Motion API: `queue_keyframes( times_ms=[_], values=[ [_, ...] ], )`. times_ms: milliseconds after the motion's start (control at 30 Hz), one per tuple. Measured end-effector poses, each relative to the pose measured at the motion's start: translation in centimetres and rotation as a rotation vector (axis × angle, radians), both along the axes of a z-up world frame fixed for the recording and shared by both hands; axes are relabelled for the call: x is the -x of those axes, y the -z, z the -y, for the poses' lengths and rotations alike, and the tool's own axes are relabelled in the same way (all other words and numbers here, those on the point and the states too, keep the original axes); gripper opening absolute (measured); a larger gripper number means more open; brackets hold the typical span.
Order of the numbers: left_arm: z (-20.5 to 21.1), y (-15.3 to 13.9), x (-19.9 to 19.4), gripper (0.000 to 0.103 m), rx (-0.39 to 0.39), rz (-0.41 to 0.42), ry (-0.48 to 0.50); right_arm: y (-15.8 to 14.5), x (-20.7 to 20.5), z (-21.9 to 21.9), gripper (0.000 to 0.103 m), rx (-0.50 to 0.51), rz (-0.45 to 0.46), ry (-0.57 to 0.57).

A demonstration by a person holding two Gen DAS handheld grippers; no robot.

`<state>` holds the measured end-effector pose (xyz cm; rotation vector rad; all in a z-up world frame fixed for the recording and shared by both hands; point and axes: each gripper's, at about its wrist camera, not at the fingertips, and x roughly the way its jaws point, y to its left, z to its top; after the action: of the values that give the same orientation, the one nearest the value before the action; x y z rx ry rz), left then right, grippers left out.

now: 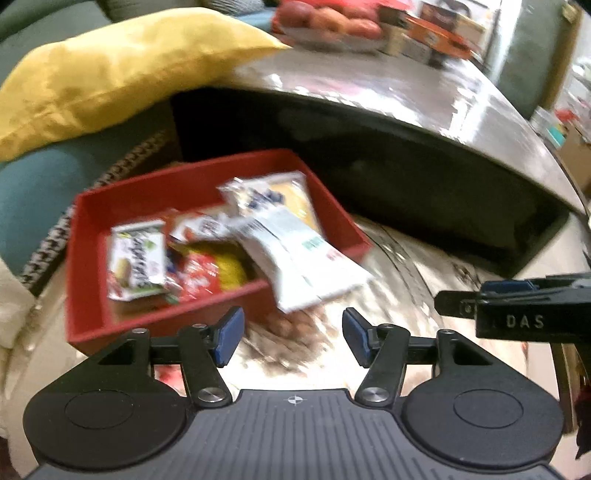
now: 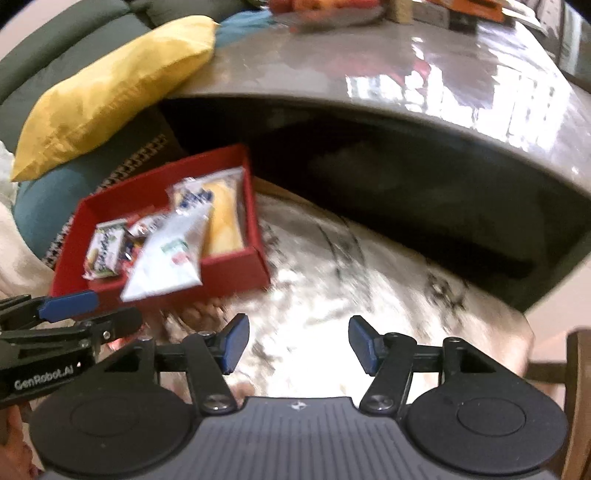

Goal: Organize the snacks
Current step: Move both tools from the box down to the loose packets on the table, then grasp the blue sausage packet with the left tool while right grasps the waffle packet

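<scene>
Reading "DAS" on the right claw (image 1: pixel 517 314), "GenRobot.AI" on the left claw (image 2: pixel 55 332).

My left tongs (image 1: pixel 291 338) and right tongs (image 2: pixel 299 341) are black, with blue pads (image 1: pixel 229 334), silver screws and a ribbed grey base – "DAS" on one side, "GenRobot.AI" on the other.

This is a home living room. A yellow cushion (image 1: pixel 122 70) lies on a green sofa (image 2: pixel 74 33) at ten o'clock, and a bowl of fruit (image 1: pixel 328 26) stands on the glossy surface (image 1: pixel 369 92) at twelve o'clock.
</scene>
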<state>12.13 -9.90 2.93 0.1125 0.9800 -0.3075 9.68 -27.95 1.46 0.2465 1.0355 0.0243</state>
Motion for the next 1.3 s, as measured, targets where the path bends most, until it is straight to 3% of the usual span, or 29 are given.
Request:
queue_keyframes(
  times_ms=[433,867,1033,1300],
  values=[
    [6.0,4.4,7.4,0.088,-0.009,-0.152,0.34,2.6,5.1,3.2,0.061,-0.055,-0.07,0.056],
    [9.0,9.9,8.6,0.094,-0.156,-0.183,0.436,3.8,5.4,3.7,0.063,-0.066,-0.112,0.04],
    [8.5,8.9,8.9,0.068,-0.138,-0.19,0.445,4.1,5.3,3.9,0.063,-0.071,-0.126,0.049],
    [6.0,7.6,8.2,0.057,-0.115,-0.196,0.373,5.5,5.1,3.3,0.07,-0.06,-0.17,0.047]
  ],
)
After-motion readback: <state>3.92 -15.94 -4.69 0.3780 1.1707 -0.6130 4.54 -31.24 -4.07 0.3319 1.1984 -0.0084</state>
